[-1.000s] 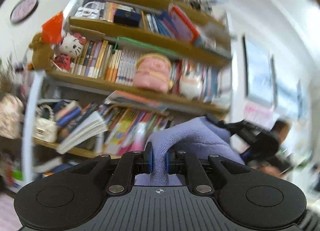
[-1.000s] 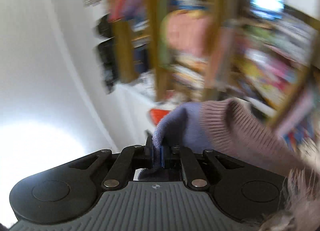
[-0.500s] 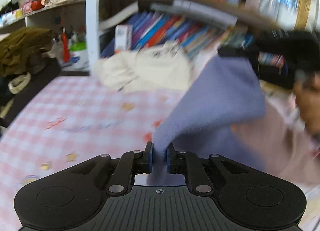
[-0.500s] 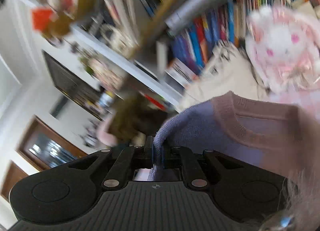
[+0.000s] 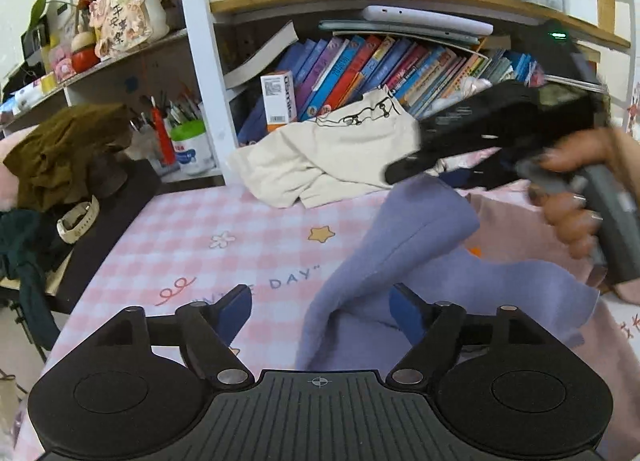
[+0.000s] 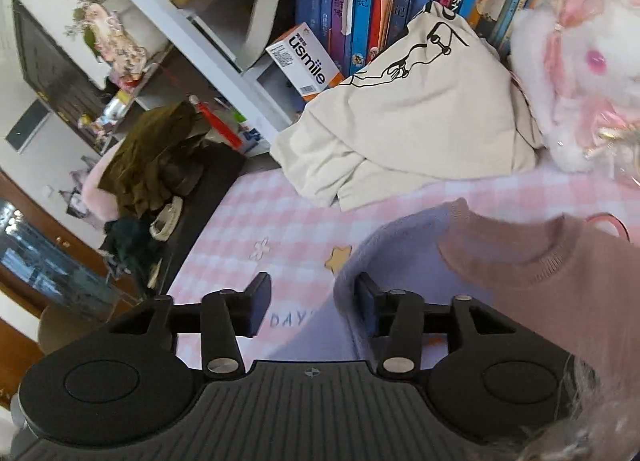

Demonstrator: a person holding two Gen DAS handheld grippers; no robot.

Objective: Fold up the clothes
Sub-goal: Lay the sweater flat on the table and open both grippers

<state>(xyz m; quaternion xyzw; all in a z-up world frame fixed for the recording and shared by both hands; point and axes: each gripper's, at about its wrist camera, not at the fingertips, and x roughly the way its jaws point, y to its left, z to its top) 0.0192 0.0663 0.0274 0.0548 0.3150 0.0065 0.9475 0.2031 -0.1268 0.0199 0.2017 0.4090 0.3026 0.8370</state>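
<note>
Sweater (image 5: 400, 245) hides right gripper (image 6: 312, 303) finger.

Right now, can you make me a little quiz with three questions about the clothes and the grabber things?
1. True or false: the left gripper is squeezing the purple sweater.
2. What lies against the books at the back of the pink checked tablecloth? A) a cream shirt B) a red towel C) a blue hat
3. Fill in: the sweater's collar is the colour ____.

Key:
1. False. Its jaws stand wide apart, and so do those of the right gripper; the fabric only drapes over one finger of each.
2. A, the cream shirt.
3. Pink.
</note>
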